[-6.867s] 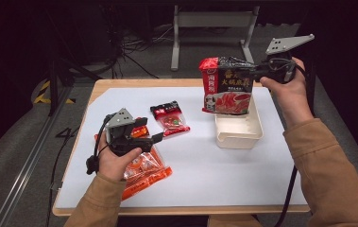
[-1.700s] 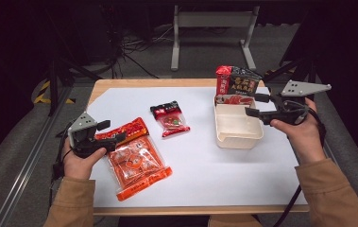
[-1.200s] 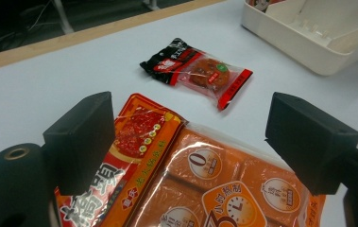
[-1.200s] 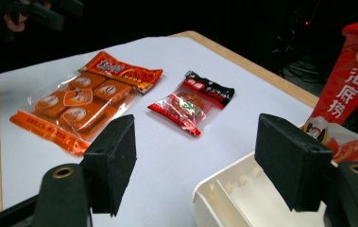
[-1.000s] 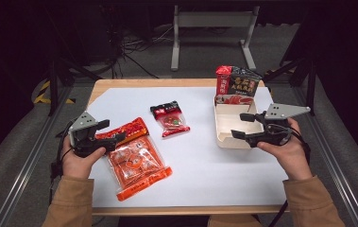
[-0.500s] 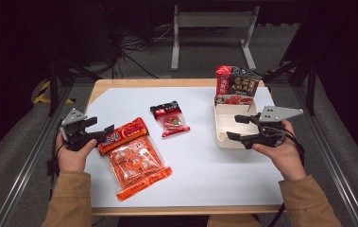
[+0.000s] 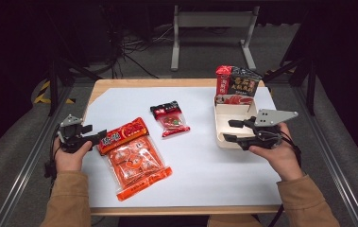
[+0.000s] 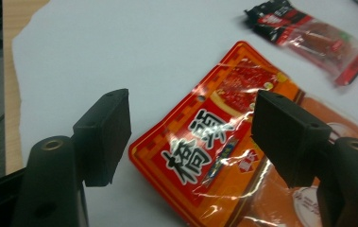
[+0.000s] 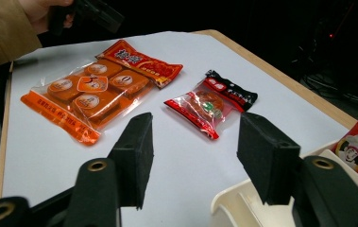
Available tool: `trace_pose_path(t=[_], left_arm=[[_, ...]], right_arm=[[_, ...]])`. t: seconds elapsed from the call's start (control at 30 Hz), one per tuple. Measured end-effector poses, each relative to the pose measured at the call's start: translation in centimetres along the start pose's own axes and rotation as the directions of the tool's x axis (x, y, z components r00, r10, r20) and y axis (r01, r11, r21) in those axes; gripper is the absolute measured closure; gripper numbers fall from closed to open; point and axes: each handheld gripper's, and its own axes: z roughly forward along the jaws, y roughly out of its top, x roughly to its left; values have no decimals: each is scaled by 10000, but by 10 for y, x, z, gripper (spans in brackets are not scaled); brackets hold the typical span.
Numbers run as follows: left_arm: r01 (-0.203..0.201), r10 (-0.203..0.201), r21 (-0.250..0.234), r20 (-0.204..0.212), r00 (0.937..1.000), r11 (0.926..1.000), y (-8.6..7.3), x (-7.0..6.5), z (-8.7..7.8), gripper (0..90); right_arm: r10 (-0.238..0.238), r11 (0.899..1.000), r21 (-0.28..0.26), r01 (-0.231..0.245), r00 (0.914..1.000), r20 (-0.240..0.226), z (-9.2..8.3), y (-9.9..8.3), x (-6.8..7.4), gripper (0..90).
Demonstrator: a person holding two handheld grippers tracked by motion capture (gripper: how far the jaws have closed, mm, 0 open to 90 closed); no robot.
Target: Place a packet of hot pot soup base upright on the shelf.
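A red-orange snack packet lies on a larger clear orange packet at the table's left. My left gripper is level at the left table edge, pointing right at it. In the left gripper view the left gripper is open; its jaws have just been closing, the packet's red end lies in the gap, and the pads do not press it. My right gripper hovers over the near-left corner of a white container. Its jaws have just been closing with nothing between them.
A small red and black packet lies mid-table, also in the right gripper view. A red and black bag stands in the container's far end. The container rim sits under the right jaw. White sheet covers the wooden table.
My left hand has slid left to the table's edge and lowered, jaws slightly narrower. The right hand has hardly moved; its jaws stand visibly closer together.
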Motion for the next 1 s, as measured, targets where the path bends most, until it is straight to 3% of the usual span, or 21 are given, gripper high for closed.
trace_pose_path(t=[0.2,0.37,0.57,0.77,0.8,1.0], left_arm=[[686,-682,463,-97,9976,9966,-7,10,5,302],[919,-917,676,-63,9958,9935,-11,14,10,293],[1011,-1003,1209,-125,9949,9875,-14,17,16,306],[1123,-1132,1551,-33,9936,9815,-15,16,19,294],[1123,-1132,1551,-33,9936,9815,-15,16,19,340],[1071,-1145,1710,337,9929,9794,-16,14,22,351]], right_arm=[[198,9998,87,-194,9989,-427,3,-2,1,528],[532,9985,139,-525,9966,-636,6,-4,1,533],[327,9992,230,-313,9974,-636,8,-4,2,515],[419,9989,257,-403,9970,-651,10,-5,2,497],[419,9989,257,-403,9970,-651,10,-5,2,497],[488,9981,403,-467,9974,-523,11,-7,1,490]])
